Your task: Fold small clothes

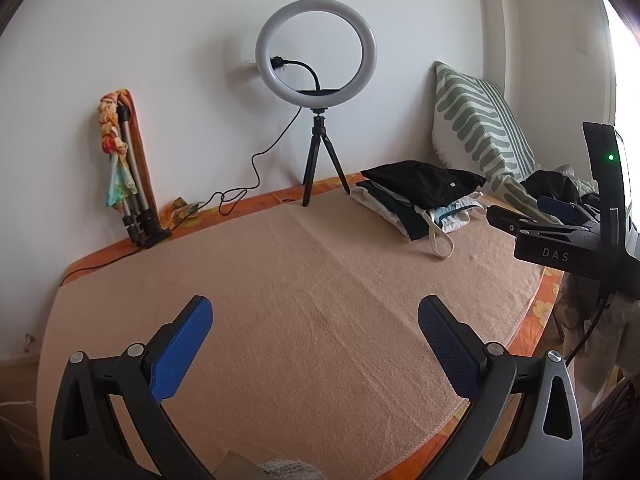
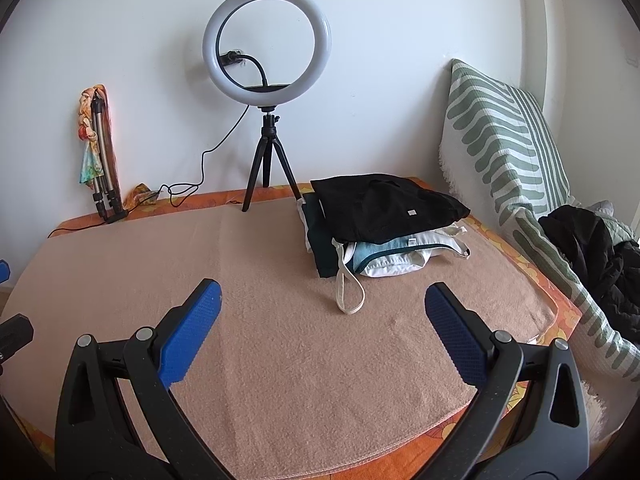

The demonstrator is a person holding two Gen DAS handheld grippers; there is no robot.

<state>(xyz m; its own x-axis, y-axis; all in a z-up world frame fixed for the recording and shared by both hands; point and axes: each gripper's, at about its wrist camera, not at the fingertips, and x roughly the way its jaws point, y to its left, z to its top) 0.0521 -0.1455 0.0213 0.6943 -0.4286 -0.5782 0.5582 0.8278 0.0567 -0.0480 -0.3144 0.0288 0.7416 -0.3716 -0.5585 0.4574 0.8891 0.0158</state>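
A stack of folded clothes (image 2: 380, 220) lies at the back right of a peach blanket (image 2: 260, 340), with a black garment (image 2: 384, 204) on top and a white strap loop (image 2: 348, 292) hanging toward me. The stack also shows in the left wrist view (image 1: 420, 200). My left gripper (image 1: 314, 308) is open and empty above the blanket. My right gripper (image 2: 322, 294) is open and empty, just in front of the stack. The right gripper's body shows at the right edge of the left wrist view (image 1: 560, 240). A loose dark garment (image 2: 600, 256) lies crumpled at the far right.
A ring light on a black tripod (image 2: 268, 88) stands at the back against the wall, its cable trailing left. A folded tripod wrapped in a colourful cloth (image 2: 98, 152) leans on the wall at the left. A green striped pillow (image 2: 504, 152) leans at the right.
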